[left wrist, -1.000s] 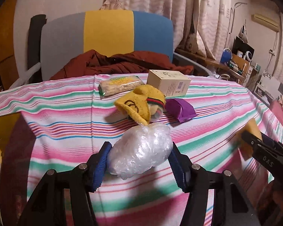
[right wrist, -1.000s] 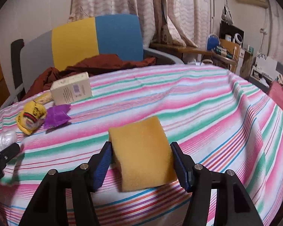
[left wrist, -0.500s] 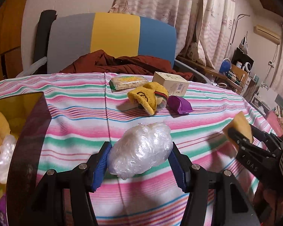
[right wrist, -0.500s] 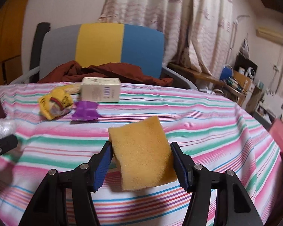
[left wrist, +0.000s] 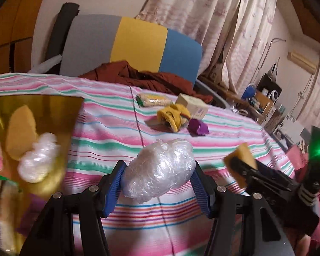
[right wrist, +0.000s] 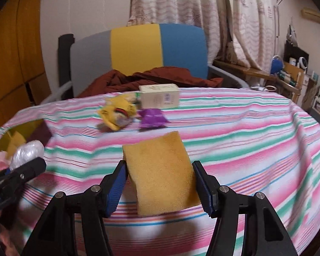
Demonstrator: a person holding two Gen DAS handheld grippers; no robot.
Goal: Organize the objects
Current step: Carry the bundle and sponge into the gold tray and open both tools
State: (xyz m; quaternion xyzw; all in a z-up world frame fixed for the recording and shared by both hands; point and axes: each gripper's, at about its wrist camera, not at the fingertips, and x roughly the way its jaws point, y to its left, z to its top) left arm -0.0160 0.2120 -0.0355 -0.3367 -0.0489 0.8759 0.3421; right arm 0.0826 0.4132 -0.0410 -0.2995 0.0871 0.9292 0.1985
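I have the left gripper (left wrist: 157,179) clamping the plastic-wrap ball (left wrist: 159,169) and the right gripper (right wrist: 160,185) the yellow sponge (right wrist: 160,175) mid-frame, the gold bin (left wrist: 42,106) at left part-filled, four items (left wrist: 177,113) left at upper centre.

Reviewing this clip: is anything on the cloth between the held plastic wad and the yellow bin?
Nothing visible. The plastic wad in the left tool faces bare striped cloth up to the yellow bin, which already holds a sponge piece and another wad.
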